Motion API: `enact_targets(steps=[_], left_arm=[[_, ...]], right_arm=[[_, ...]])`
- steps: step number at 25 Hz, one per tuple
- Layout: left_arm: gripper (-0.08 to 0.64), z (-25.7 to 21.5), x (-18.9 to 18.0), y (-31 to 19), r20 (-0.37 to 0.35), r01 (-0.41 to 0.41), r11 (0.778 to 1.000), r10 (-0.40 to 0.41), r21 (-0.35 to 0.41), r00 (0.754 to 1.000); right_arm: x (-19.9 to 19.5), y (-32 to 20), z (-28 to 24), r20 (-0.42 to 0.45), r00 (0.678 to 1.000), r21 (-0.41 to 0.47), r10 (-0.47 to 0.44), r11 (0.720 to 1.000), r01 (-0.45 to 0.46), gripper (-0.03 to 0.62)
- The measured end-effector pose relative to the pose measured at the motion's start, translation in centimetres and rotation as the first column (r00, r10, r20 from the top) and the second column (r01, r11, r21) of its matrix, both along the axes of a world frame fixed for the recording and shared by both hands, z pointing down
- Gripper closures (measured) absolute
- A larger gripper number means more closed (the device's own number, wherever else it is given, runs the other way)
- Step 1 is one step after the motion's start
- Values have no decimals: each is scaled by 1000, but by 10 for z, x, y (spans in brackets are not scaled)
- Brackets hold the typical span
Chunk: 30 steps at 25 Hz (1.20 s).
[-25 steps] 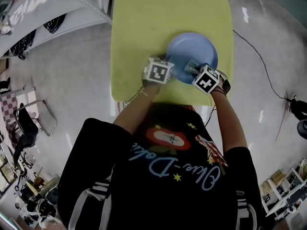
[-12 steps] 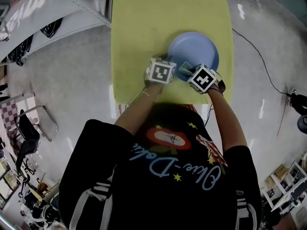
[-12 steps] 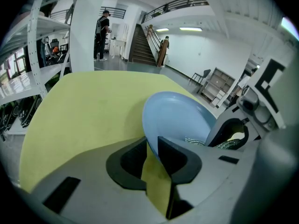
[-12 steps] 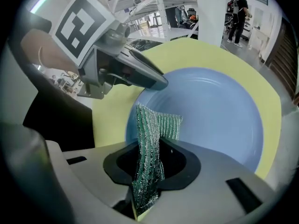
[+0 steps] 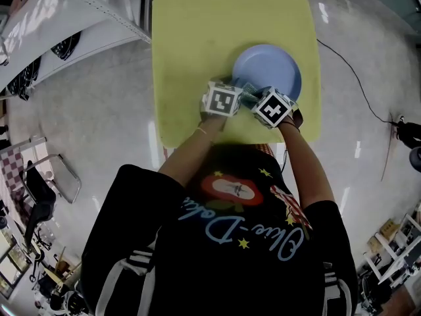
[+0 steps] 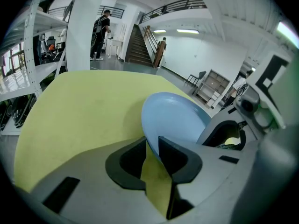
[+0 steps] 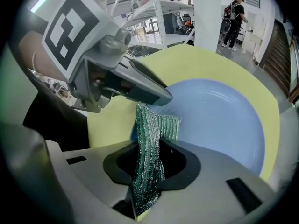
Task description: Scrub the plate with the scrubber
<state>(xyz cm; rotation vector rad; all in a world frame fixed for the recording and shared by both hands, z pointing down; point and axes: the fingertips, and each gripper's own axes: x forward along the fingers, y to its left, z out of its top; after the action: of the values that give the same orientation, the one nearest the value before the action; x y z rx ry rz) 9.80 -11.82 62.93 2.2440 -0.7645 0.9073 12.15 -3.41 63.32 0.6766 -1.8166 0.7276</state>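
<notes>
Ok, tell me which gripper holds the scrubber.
The right gripper: its jaws clamp the green mesh scrubber at the blue plate. The left gripper has only the plate's rim between jaws that have just been opening.

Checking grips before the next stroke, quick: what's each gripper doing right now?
Left gripper: open, jaws just opening, with the rim of the plate loose between them.
Right gripper: shut on the scrubber.
</notes>
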Motion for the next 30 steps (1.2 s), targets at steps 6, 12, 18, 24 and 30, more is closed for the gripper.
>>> enact_targets(steps=[6,12,18,24,30], left_arm=[[476,0,-4,-6,-28,-3,1000,3,1,1000],[468,-9,-2,-5,-37,-7,997,10,71,999],[526,-33,-16,-7,-45,50,977,-41,208,998],[557,-68,-12,5,-92,32,954,-5,298,996],[557,-106,-7,12,-136,-3,923,60,386,989]], right_arm=[[-1,-6,-4,10,1000,29,13,999,-14,522],[10,-14,-16,78,990,120,119,984,-128,523],[17,-12,-24,95,986,218,138,964,-155,529],[23,-10,-53,204,959,345,194,903,-256,532],[36,-11,-95,316,913,460,257,800,-385,533]])
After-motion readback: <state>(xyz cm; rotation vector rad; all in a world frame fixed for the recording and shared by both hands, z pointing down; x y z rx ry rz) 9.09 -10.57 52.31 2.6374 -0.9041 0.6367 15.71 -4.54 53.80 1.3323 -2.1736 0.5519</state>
